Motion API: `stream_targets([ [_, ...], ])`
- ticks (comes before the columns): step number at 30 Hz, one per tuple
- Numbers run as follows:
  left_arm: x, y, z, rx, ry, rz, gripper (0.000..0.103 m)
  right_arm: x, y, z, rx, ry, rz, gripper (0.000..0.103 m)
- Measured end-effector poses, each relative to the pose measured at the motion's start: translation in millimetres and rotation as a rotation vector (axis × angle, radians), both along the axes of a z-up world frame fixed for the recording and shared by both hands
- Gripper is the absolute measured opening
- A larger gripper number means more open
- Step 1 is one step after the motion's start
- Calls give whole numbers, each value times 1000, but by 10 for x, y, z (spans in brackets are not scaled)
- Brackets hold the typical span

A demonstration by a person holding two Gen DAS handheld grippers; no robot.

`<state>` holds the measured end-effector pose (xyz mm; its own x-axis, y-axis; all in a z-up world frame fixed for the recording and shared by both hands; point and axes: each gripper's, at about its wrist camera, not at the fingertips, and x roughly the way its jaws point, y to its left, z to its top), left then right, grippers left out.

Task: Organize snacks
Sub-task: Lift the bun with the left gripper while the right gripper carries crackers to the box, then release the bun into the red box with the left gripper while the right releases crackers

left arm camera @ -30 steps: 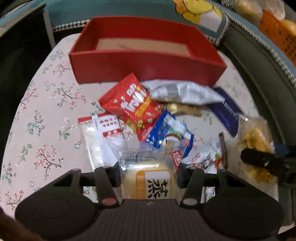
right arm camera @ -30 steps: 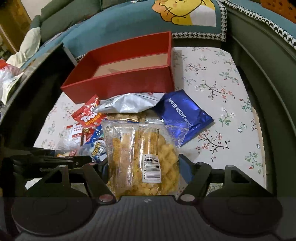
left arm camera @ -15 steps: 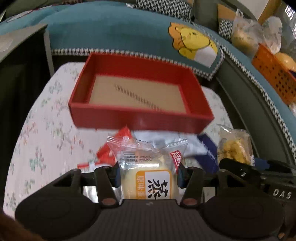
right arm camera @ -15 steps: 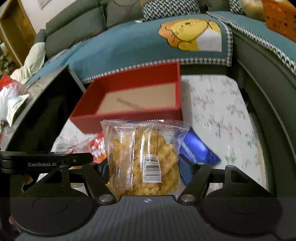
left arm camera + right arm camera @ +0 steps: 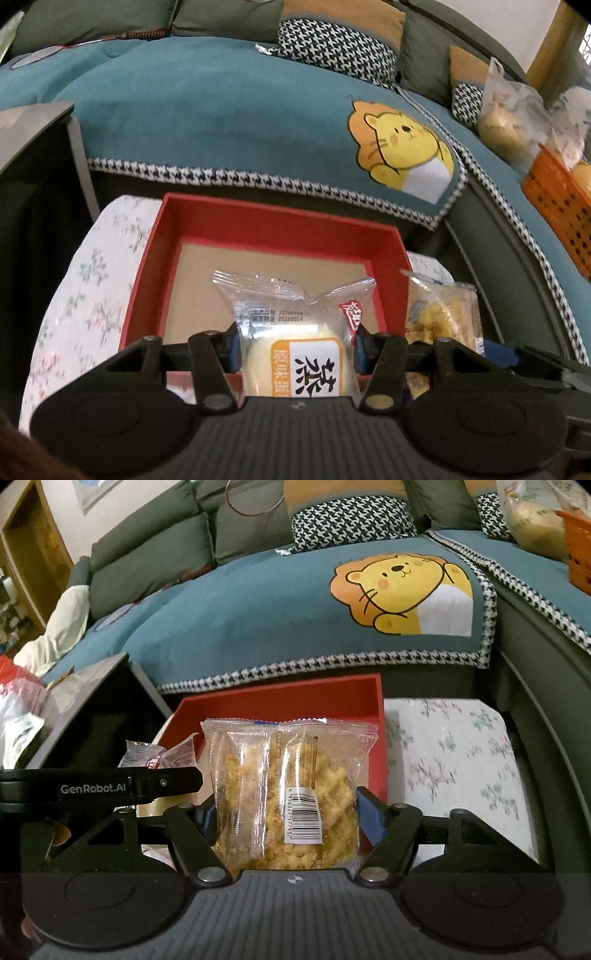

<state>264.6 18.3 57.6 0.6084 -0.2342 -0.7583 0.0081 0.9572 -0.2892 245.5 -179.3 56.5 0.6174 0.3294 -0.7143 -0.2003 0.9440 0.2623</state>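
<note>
Red box [image 5: 273, 236] lies beyond both jaws, left clamping a cake packet [image 5: 295, 347], right a crisp bag [image 5: 288, 794].

Box [image 5: 273, 236]: on the worktop [image 5: 92, 280], at its far edge, just before the sofa [image 5: 221, 110].
Cake packet [image 5: 295, 332]: between the left hand-held gripper [image 5: 295, 354] jaws, over the box's near part.
Crisp packet [image 5: 288, 794]: in the right hand-held gripper [image 5: 288, 812], right of the cake packet.
Basket [image 5: 554, 206]: on the sofa, far right.
</note>
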Motion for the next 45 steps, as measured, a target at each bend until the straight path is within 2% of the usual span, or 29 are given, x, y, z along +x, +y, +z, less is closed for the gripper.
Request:
stream_targets([
  [10, 517, 25, -306, 32, 30, 21, 83, 522, 181, -369, -17, 27, 27, 76],
  [18, 718, 40, -646, 70, 90, 40, 84, 710, 272, -736, -17, 67, 45, 76],
  [23, 765, 65, -748, 74, 108, 49, 84, 700, 364, -802, -87, 32, 66, 77],
  [33, 757, 123, -743, 97, 109, 67, 87, 729, 425, -807, -111, 11, 79, 80],
  [37, 736, 154, -705, 77, 110, 73, 89, 731, 400, -786, -99, 12, 69, 82],
  [45, 555, 163, -380, 49, 42, 85, 93, 609, 316, -512, -82, -31, 42, 84],
])
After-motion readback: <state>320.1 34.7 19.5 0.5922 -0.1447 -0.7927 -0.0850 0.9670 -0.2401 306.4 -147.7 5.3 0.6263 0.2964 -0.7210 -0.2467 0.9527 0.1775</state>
